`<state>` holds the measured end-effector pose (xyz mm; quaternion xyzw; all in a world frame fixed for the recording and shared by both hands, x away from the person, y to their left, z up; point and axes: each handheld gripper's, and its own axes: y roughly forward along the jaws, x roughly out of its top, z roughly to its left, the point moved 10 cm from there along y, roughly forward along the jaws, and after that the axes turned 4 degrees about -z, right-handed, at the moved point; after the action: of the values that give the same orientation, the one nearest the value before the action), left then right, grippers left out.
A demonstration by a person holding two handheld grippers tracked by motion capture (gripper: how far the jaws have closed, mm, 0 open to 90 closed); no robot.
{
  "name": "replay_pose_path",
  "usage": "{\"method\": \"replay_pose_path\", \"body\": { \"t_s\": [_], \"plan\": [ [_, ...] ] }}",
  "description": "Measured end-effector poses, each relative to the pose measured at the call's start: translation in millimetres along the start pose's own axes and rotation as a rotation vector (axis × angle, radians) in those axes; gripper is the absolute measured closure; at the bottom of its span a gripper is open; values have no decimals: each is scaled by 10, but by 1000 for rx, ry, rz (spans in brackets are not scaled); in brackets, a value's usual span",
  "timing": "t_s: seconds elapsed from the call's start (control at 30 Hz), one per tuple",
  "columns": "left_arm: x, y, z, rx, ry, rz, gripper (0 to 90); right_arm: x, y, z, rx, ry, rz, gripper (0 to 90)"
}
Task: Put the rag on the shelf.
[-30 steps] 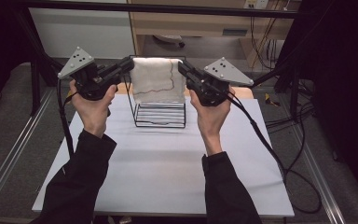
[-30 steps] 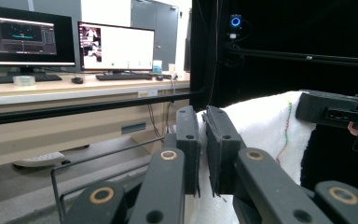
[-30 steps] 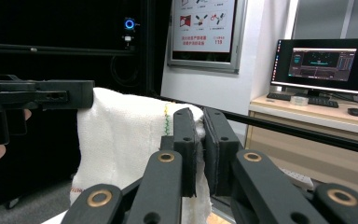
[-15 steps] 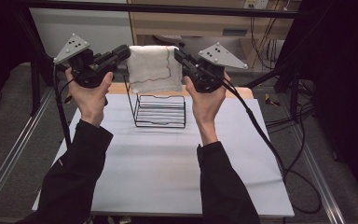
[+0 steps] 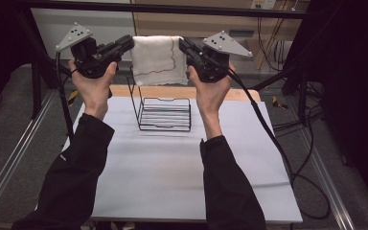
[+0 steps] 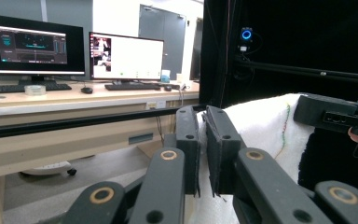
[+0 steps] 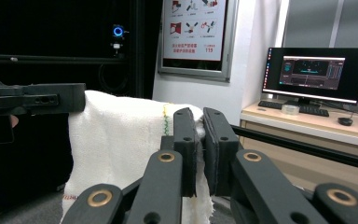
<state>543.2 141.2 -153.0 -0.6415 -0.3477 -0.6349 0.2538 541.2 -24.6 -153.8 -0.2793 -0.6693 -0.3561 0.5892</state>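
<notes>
Above the wire rack (image 5: 164, 108) on the counter (image 5: 172, 163), a white towel (image 5: 159, 60) hangs stretched between the two grippers (coloured stitching runs along its edge). The left gripper (image 5: 127, 44) pinches one upper corner with its jaws nearly closed on the cloth; the right gripper (image 5: 186, 46) clamps the opposite corner the same way. The towel is clear of the rack's top wire.

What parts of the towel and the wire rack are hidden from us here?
- Towel: its top corners in the high view, covered by the left hand-held gripper and right hand-held gripper.
- Towel's bottom: cut off by the lower edge in both gripper views.
- Wire rack: its upper back, behind the hanging towel, high view.
</notes>
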Motion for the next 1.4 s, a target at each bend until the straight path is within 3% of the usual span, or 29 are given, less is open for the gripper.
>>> {"method": "replay_pose_path", "body": {
  "t_s": [0.23,0.57,1.4],
  "plan": [
    [119,68,53,3,7,-14,843,101,71,-29,0,-10,-12,846],
    [120,208,173,23,7,3,843,45,231,-128,-11,-5,8,847],
    [-112,433,446,45,-8,47,843,-182,481,-259,-17,-9,74,846]
  ]
}}
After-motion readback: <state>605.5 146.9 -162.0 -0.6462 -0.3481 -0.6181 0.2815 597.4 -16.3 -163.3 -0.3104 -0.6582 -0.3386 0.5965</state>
